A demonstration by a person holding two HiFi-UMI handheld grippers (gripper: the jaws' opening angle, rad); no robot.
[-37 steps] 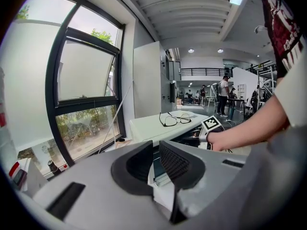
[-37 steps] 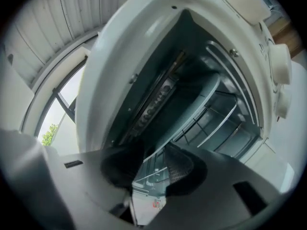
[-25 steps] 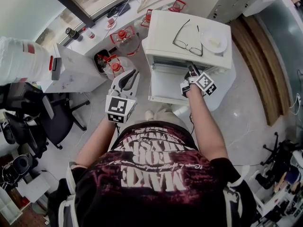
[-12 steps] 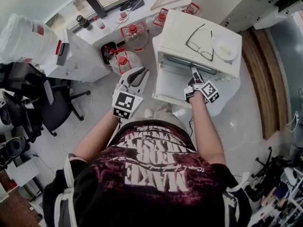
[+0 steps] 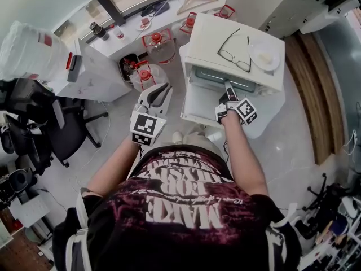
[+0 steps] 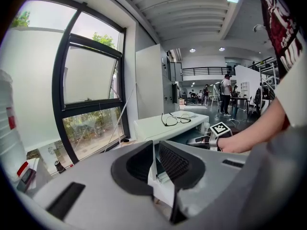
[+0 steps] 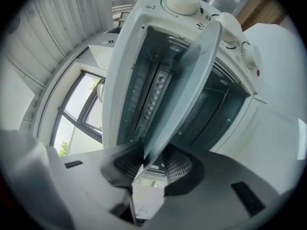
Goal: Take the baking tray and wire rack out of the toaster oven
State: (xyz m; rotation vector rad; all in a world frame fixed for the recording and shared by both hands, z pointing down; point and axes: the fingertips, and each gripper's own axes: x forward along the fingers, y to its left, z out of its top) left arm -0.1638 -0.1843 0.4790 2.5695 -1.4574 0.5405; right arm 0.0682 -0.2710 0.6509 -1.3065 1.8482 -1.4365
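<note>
The white toaster oven [image 5: 225, 44] stands with its door [image 5: 198, 101] folded down. My right gripper [image 5: 228, 88] reaches into the oven's mouth. In the right gripper view the flat grey baking tray [image 7: 184, 85] runs out of the oven [image 7: 144, 13], its near edge between the pads of my right gripper [image 7: 153, 166]. The jaws have just been closing round that edge, and a narrow gap still shows at one pad. I cannot make out the wire rack. My left gripper [image 5: 159, 92] hangs in the air left of the oven, slightly open with nothing between its fingers [image 6: 139, 164].
Eyeglasses [image 5: 234, 45] and a white plate [image 5: 264, 54] lie on the oven's top. Water jugs [image 5: 161, 45] stand on the floor behind my left gripper. A white cabinet [image 5: 98, 75] and a black office chair [image 5: 67, 134] are at the left.
My right gripper has shifted slightly at the oven's mouth. The left gripper hangs in the same place beside the oven. The head view itself has swung a little.
</note>
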